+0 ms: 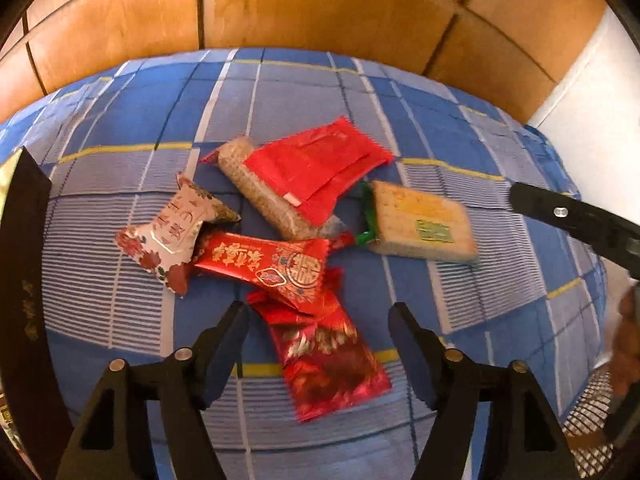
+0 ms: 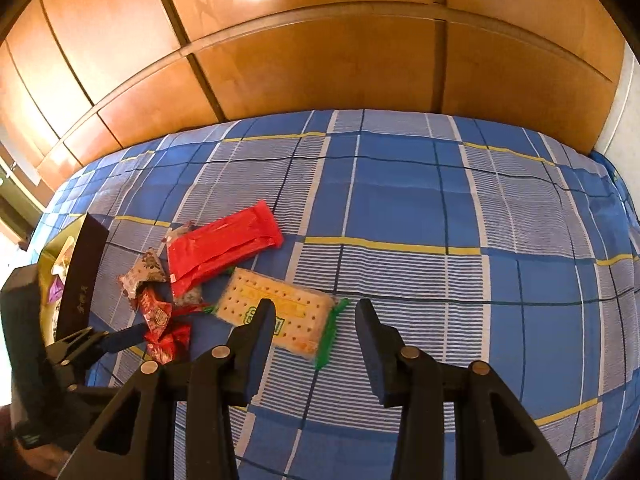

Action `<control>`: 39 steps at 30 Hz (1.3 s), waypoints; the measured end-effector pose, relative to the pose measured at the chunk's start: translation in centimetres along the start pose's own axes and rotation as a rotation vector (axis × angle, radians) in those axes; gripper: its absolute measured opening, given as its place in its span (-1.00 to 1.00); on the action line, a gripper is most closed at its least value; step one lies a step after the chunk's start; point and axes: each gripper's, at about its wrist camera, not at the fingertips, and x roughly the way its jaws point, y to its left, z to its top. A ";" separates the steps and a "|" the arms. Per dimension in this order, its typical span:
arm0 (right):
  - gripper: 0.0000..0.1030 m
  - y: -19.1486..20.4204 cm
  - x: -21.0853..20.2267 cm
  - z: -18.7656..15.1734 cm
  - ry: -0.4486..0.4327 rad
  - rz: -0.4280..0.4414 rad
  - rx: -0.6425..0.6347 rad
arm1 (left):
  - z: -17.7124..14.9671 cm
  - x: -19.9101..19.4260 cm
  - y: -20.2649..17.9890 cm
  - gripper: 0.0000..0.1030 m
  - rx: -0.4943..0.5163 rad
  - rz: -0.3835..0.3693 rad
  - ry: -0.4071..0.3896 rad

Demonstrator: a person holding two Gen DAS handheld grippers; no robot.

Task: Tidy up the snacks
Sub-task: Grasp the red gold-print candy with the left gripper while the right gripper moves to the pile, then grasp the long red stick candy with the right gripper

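Note:
Several snack packs lie in a loose pile on a blue checked sheet (image 1: 132, 120). My left gripper (image 1: 318, 314) is open just above a dark red foil pack (image 1: 328, 356). Beyond it lie a red pack with gold print (image 1: 276, 268), a white floral pack (image 1: 176, 228), a clear cracker sleeve (image 1: 256, 188) under a plain red pack (image 1: 320, 164), and a cracker pack with green ends (image 1: 424, 222). My right gripper (image 2: 316, 312) is open over the near end of that cracker pack (image 2: 276, 312). The plain red pack (image 2: 220, 248) lies behind it.
A dark box (image 1: 24, 240) stands at the left edge of the sheet; it also shows in the right wrist view (image 2: 80, 276). Wooden cabinet doors (image 2: 320, 60) rise behind the bed. The sheet's right half (image 2: 480, 240) is bare.

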 end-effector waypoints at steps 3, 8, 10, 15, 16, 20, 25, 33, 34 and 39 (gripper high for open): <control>-0.18 0.4 0.1 -0.1 0.004 -0.001 -0.018 | -0.8 -0.3 -0.4 -0.24 0.087 0.015 -0.033; -0.18 0.7 0.4 -0.3 0.020 -0.019 -0.047 | -4.1 -1.9 -0.2 -0.24 0.204 0.000 -0.056; -0.19 0.6 0.7 -0.4 0.032 -0.023 -0.044 | -5.8 -2.7 0.2 -0.23 0.234 -0.010 -0.066; -0.19 1.1 2.0 -0.9 0.094 -0.020 -0.063 | -8.5 -3.6 0.9 -0.21 0.270 -0.012 -0.097; -0.19 1.3 2.3 -1.1 0.106 -0.024 -0.076 | -8.6 -3.6 1.0 -0.21 0.268 -0.010 -0.102; -0.19 2.1 3.4 -1.7 0.143 -0.021 -0.109 | -8.9 -3.6 0.9 -0.20 0.276 -0.002 -0.121; -0.18 2.2 3.8 -2.1 0.154 0.017 -0.093 | -9.3 -3.7 1.0 -0.19 0.282 -0.004 -0.143; -0.19 5.8 3.6 -2.8 0.151 0.153 -0.170 | -9.6 -4.0 1.3 -0.21 0.294 -0.019 -0.147; -0.19 6.7 3.6 -2.7 0.151 0.169 -0.185 | -9.8 -4.1 1.3 -0.21 0.298 -0.018 -0.149; -0.19 12.3 4.5 -1.6 0.139 0.231 -0.291 | -10.3 -4.4 1.6 -0.21 0.304 -0.029 -0.150</control>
